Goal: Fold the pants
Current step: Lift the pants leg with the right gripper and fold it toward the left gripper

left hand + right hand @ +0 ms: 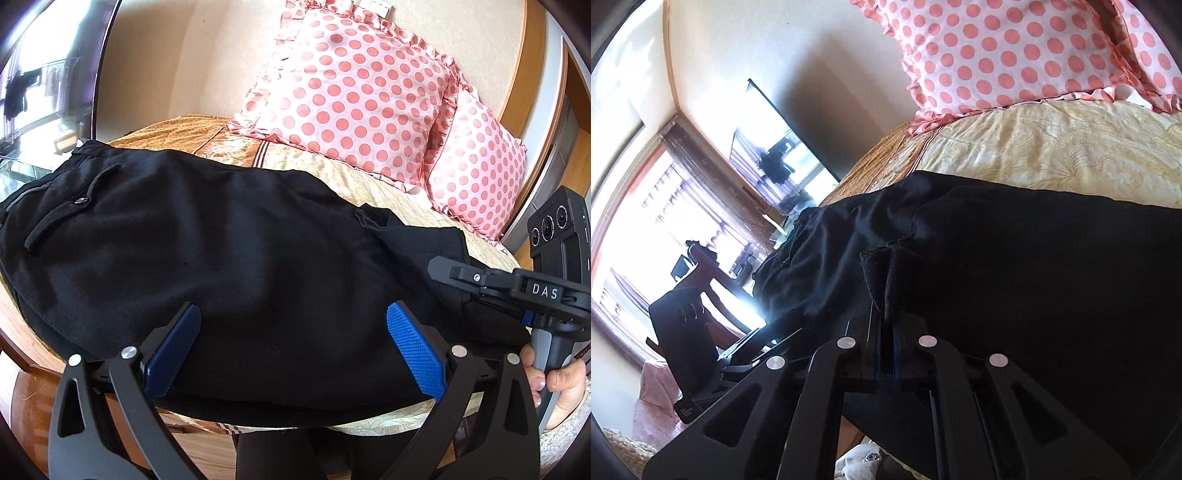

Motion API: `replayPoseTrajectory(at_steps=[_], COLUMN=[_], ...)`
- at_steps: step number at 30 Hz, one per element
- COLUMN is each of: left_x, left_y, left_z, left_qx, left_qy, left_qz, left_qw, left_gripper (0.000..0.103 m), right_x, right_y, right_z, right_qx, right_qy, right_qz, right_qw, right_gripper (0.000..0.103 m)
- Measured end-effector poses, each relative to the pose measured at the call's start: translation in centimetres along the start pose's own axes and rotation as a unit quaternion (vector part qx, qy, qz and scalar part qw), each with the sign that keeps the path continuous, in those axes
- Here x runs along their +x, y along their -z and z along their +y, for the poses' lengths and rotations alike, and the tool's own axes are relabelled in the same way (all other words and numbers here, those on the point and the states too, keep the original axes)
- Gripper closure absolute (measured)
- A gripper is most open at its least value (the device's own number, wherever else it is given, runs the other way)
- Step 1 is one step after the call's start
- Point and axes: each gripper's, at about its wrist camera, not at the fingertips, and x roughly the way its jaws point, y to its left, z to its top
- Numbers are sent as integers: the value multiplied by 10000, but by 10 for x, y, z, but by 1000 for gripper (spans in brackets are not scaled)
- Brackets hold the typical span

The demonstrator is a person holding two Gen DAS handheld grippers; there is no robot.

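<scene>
Left wrist view first: at the bottom of the frame the left gripper (293, 345) has its two blue pads (415, 352) spread wide, released, with nothing between them. Just past them the black pants (229, 251) lie across the near edge of the bed (373, 177), filling the middle of the picture from left to right. The waistband and a pocket with its zip pull sit toward the left of the frame. At the lower right a bare hand (557, 384) grips the handle of the right gripper (465, 275), whose black arm reaches in over the right end of the pants. Farther back, in the upper right, two pink polka-dot pillows (354, 88) lean against the headboard, and a mirror (44, 81) stands at the upper left.

Right wrist view, lower middle: the right gripper (886, 325) is clenched, its blue pads nearly together on a folded edge of the pants (1034, 280), which stands up in a small bunch just ahead of the fingertips. Dark cloth spreads away to the right of the frame and upward over the pale patterned bedspread (1052, 147). At the lower left the left gripper (683, 332) shows as a black body with round lenses. Beyond, a polka-dot pillow (997, 55) fills the top right, and a bright window (646, 221) glares at the left.
</scene>
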Motion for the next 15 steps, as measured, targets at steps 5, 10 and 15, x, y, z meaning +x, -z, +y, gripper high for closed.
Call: replayPoseTrajectory(at_steps=[5, 10, 15], left_x=[-15, -44, -71], left_y=[-3, -10, -17], left_z=[7, 27, 61], left_qx=[-185, -461, -812], left_qy=[89, 9, -462], left_qz=[-160, -584, -895], left_qw=[9997, 9972, 9916], left_gripper=[2, 2, 2], right_x=[15, 20, 11], right_y=[14, 32, 49], right_z=[3, 6, 37], right_qx=[-272, -563, -1208], right_qy=[279, 311, -18], right_qz=[330, 547, 601], right_qw=[9987, 9964, 9909], right_gripper=[98, 81, 39])
